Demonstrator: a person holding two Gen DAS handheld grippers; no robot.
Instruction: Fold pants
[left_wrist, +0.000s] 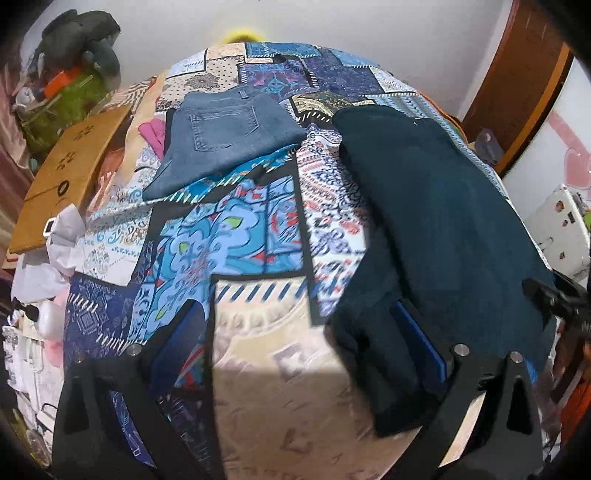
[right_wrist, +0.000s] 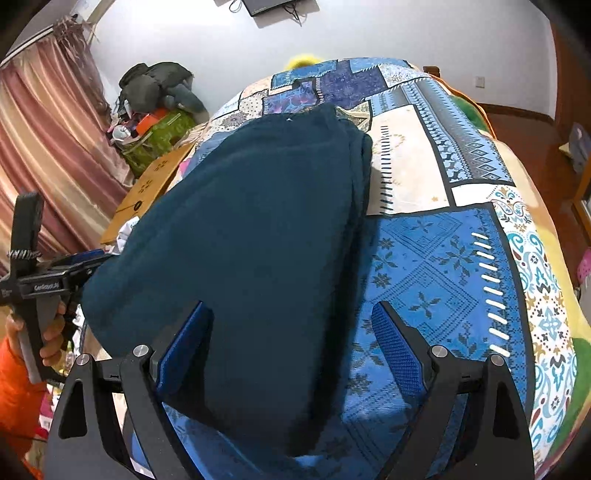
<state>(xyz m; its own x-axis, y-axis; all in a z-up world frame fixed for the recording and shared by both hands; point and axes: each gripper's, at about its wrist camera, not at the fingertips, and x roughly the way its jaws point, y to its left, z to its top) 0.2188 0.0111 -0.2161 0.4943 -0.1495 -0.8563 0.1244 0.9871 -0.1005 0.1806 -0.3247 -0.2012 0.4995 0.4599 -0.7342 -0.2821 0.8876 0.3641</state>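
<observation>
Left wrist view, L to R. Far left: cardboard box at the bed edge, w/ crumpled white paper just near of it and a green bag topped by dark clothing beyond. Folded jeans lie flat on the patchwork bedspread, far-left of centre, back pocket up; a pink item shows just beside their left edge. Dark teal pants lie folded lengthwise on the right half of the bed, running from far to near, well apart from the jeans. Left gripper: jaws spread wide; left finger over bare bedspread, right finger at the near-left edge of the pants, touching or overlapping the cloth. Nothing is clamped between the fingers.

Right wrist view, L to R. Far left: pink curtain; the left gripper seen from the side, held in the person's hand, its tip at the pants' left edge, jaw state not readable here. Pants fill the centre, long axis near-to-far, right edge showing stacked layers. Right gripper: jaws wide apart; left finger against the near end of the pants, right finger over blue bedspread, clear of the cloth. Whether the fingers rest on or hover above the fabric: cannot tell.
</observation>
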